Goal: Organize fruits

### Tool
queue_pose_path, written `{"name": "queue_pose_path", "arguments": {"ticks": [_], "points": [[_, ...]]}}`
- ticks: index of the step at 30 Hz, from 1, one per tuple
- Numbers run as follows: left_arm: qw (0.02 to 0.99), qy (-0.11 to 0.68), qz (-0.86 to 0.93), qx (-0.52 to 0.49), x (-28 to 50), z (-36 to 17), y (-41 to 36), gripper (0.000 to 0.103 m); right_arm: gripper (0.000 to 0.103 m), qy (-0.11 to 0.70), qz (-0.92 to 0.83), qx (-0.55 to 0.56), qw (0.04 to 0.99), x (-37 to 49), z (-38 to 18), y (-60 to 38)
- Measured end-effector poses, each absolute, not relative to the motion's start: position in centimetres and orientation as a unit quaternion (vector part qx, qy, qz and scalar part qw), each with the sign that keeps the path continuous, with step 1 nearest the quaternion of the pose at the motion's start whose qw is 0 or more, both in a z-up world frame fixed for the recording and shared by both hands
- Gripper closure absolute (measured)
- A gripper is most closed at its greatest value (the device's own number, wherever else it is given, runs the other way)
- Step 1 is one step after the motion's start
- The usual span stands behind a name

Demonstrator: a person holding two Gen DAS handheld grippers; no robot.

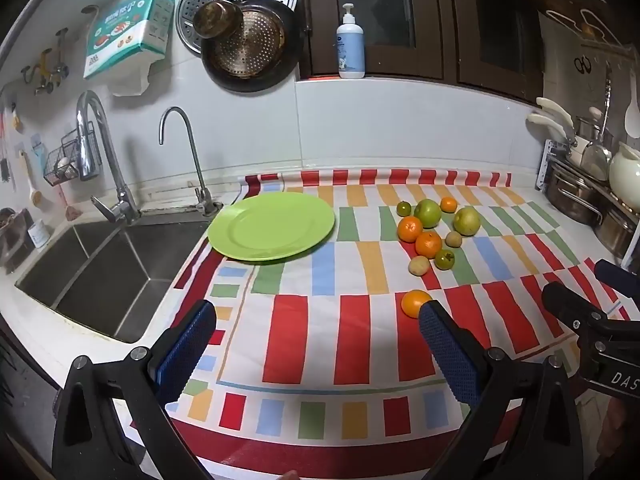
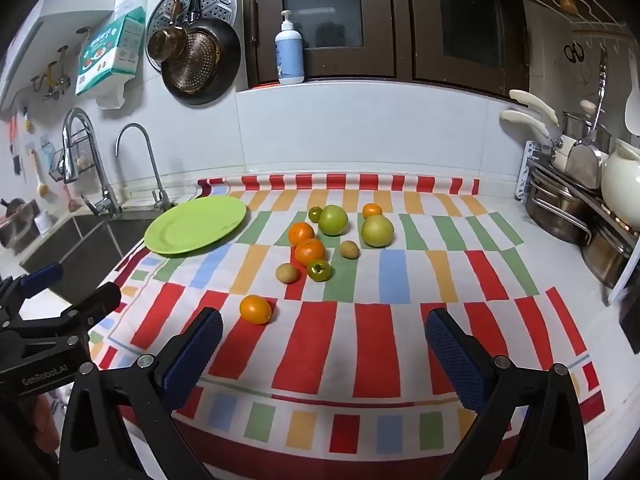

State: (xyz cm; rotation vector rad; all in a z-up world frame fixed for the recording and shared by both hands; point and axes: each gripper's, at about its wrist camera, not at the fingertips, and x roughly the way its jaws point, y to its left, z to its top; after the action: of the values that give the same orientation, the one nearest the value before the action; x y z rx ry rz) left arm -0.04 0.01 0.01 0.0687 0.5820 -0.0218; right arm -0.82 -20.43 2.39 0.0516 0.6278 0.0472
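A stainless steel sink point(image 1: 92, 268) is sitting at the far left, sunk into the white worktop point(image 1: 52, 328), with a tall chrome tap point(image 1: 100, 160) rising behind it. Just right of the sink, a round lime-green plastic plate point(image 1: 271, 226) is lying flat and bare on the striped, multicoloured tablecloth point(image 1: 320, 340), its left edge overhanging the cloth toward the sink.

The left gripper point(image 1: 318, 334) is hovering over the near cloth, right of the plate's near edge, its blue-padded fingers point(image 1: 186, 350) standing wide apart and gripping nothing. A lone orange citrus fruit point(image 1: 414, 303) is resting on a red stripe, well to the right of the plate and nearer the camera (the left gripper's right finger is partly hiding it).

Farther right of the plate, the fruit cluster point(image 2: 334, 240) is lying loose on the cloth: two oranges touching, two large green round fruits, a small orange at the back, two small dark green ones and two small brownish ones.

The right gripper point(image 2: 324, 340) is hanging above the near cloth, right of the plate, its fingers point(image 2: 454, 354) likewise spread wide and empty. A metal dish rack point(image 2: 580, 216) is standing at the far right.
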Motion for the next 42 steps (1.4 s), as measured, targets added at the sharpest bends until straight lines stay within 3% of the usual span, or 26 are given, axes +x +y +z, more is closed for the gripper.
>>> {"name": "queue_pose_path", "arguments": {"ticks": [42], "points": [[0.963,0.266,-0.020,0.040,0.1,1.6,-0.8,0.000,0.001,0.301,0.024,0.030,0.953,-0.7,2.6,-21.0]]}}
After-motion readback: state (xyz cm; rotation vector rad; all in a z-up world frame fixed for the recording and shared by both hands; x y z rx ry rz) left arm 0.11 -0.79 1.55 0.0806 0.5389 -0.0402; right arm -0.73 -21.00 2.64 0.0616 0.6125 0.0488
